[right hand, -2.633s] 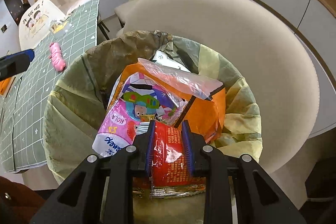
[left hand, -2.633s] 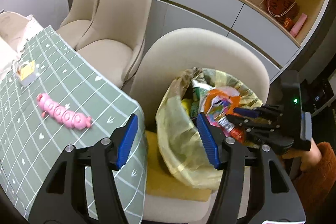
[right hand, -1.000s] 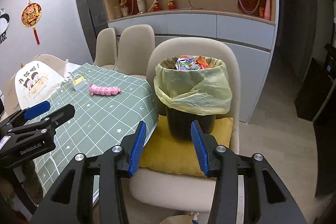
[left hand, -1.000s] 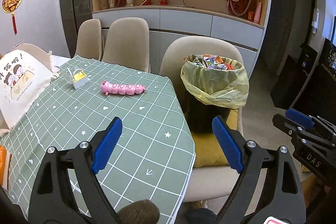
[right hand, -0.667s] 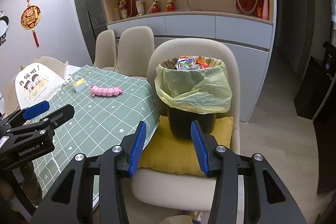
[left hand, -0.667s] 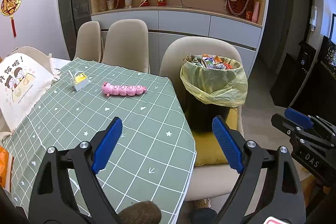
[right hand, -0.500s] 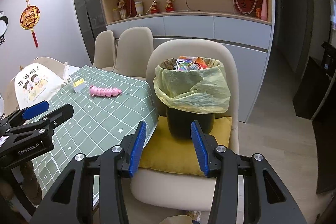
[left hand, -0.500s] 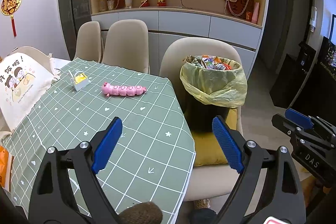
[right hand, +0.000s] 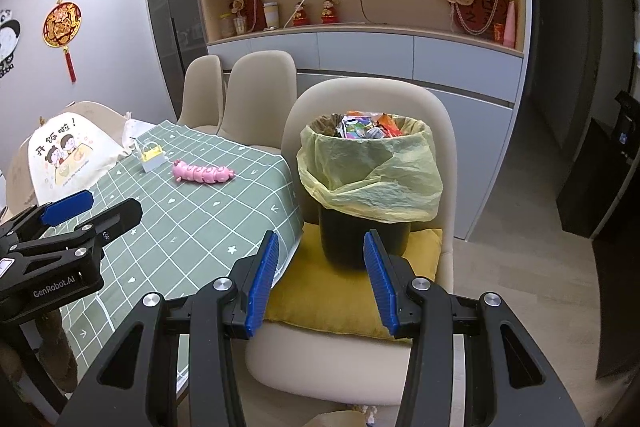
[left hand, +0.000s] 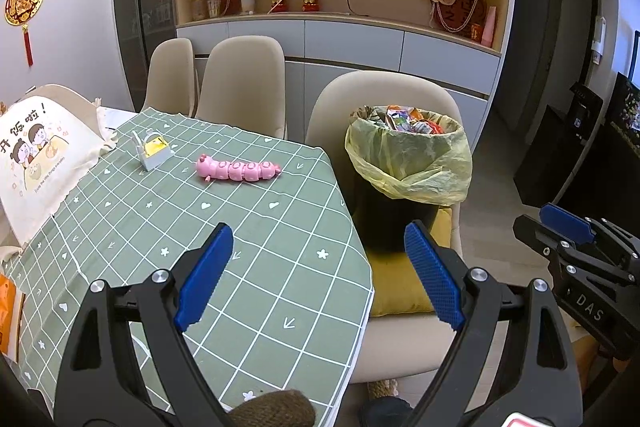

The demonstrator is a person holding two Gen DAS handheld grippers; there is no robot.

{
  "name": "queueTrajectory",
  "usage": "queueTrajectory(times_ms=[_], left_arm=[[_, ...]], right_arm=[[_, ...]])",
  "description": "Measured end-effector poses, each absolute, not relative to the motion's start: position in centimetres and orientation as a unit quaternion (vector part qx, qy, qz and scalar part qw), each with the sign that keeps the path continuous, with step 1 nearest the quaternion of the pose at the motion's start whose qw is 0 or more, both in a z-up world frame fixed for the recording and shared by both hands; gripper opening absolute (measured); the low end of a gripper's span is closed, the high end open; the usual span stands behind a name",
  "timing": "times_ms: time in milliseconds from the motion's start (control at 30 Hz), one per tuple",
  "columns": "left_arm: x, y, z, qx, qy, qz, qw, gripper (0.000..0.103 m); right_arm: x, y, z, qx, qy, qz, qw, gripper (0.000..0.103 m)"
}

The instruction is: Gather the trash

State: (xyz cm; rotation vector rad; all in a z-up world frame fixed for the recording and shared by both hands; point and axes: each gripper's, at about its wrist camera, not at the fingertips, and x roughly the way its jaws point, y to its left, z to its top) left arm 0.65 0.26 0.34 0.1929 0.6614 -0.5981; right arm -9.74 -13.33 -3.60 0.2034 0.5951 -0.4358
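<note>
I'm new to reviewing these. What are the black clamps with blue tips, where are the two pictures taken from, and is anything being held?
There is no robot here: a person holds a two-finger clamp in each hand, each with a fisheye camera looking along its fingers. One picture looks out from the left gripper, the other from the right gripper. Both are open and hold nothing. Ahead, a full trash bin with a yellow bag stands on a yellow cushion on a chair. On the green checked tablecloth lie a pink caterpillar toy and a small yellow-and-white box.

Bin (left hand: 400, 223) on chair (left hand: 340, 107) beside table (left hand: 280, 267)
</note>
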Motion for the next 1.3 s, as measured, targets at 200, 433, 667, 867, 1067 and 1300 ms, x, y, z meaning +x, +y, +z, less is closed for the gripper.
queueTrajectory(times_ms=[200, 433, 667, 867, 1067, 1300], left_arm=[[0.75, 0.03, 0.09, 0.094, 0.323, -0.287, 0.897, 0.083], [0.82, -0.20, -0.07, 0.096, 0.325, -0.287, 0.896, 0.083], [0.88, -0.16, -0.21, 0.096, 0.325, -0.286, 0.896, 0.083], [0.88, -0.36, -0.26, 0.098, 0.326, -0.286, 0.896, 0.083], [0.87, -0.55, -0.32, 0.099, 0.326, -0.284, 0.896, 0.083], [0.86, -0.55, -0.30, 0.099, 0.326, -0.285, 0.896, 0.083]], right_arm=[[-9.56, -13.34, -3.73, 0.099, 0.292, -0.211, 0.927, 0.042], [-9.41, -13.70, -3.99, 0.104, 0.291, -0.212, 0.927, 0.042], [-9.47, -13.97, -4.10, 0.105, 0.290, -0.211, 0.927, 0.042], [-9.34, -14.19, -4.18, 0.105, 0.290, -0.210, 0.928, 0.042], [-9.36, -14.07, -4.16, 0.105, 0.290, -0.211, 0.928, 0.042], [-9.35, -14.13, -4.18, 0.105, 0.290, -0.211, 0.927, 0.042]])
